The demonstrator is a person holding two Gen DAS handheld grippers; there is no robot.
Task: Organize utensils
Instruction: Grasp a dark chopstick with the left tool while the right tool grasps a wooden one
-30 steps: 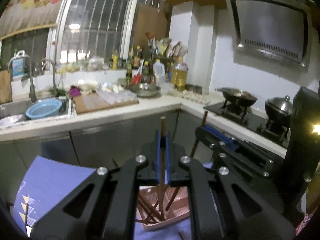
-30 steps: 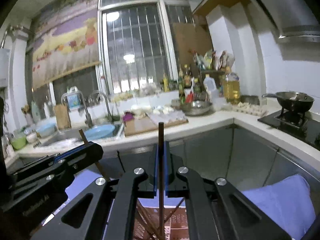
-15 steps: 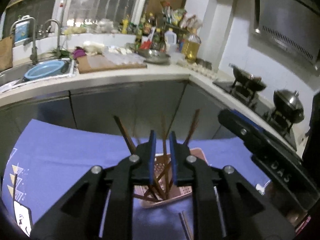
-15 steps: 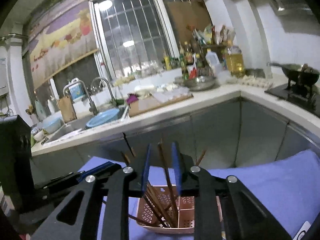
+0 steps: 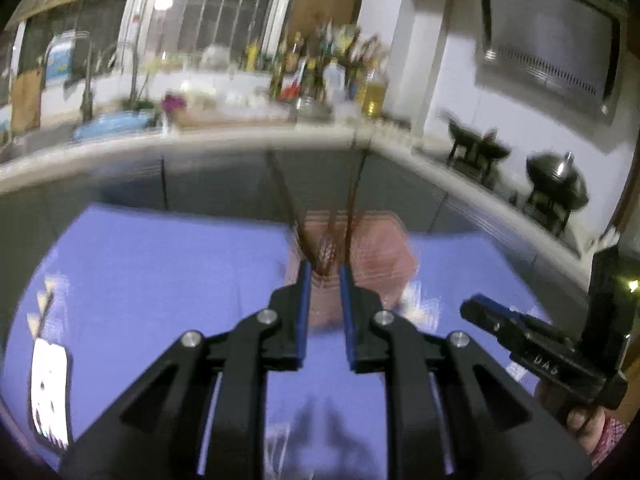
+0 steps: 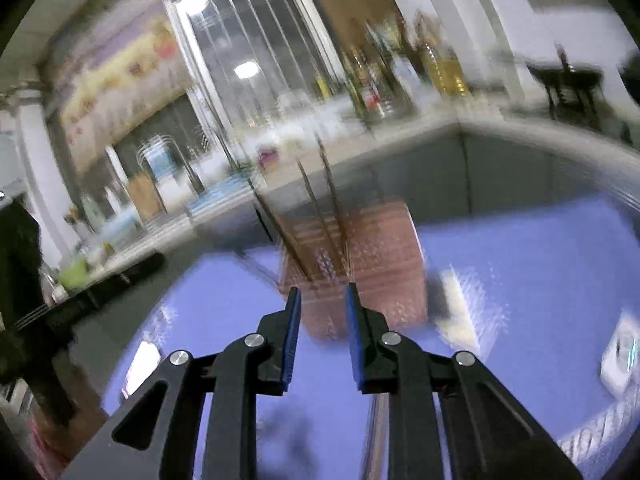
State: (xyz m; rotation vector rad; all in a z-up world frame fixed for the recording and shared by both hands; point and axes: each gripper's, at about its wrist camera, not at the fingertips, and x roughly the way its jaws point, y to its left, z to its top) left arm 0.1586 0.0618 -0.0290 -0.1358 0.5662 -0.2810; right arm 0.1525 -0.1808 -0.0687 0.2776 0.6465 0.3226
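A pink perforated utensil basket [image 5: 360,256] stands on a blue cloth [image 5: 160,280] and holds several dark brown chopsticks [image 5: 352,196] that lean upward. My left gripper [image 5: 323,276] is open and empty, just in front of the basket. In the right wrist view the same basket [image 6: 376,264] with its chopsticks [image 6: 320,208] is blurred by motion. My right gripper [image 6: 320,300] is open and empty, just short of the basket. The right gripper also shows at the right edge of the left wrist view [image 5: 536,344].
A kitchen counter [image 5: 224,140] with a sink, a blue basin and bottles runs behind. A stove with a wok and a pot [image 5: 556,188] stands at the right. A white object [image 6: 456,304] lies on the cloth right of the basket.
Both grippers have let go of their chopsticks, which now stand in the basket. Both have opened and pulled back from the basket, and the views blur with motion.
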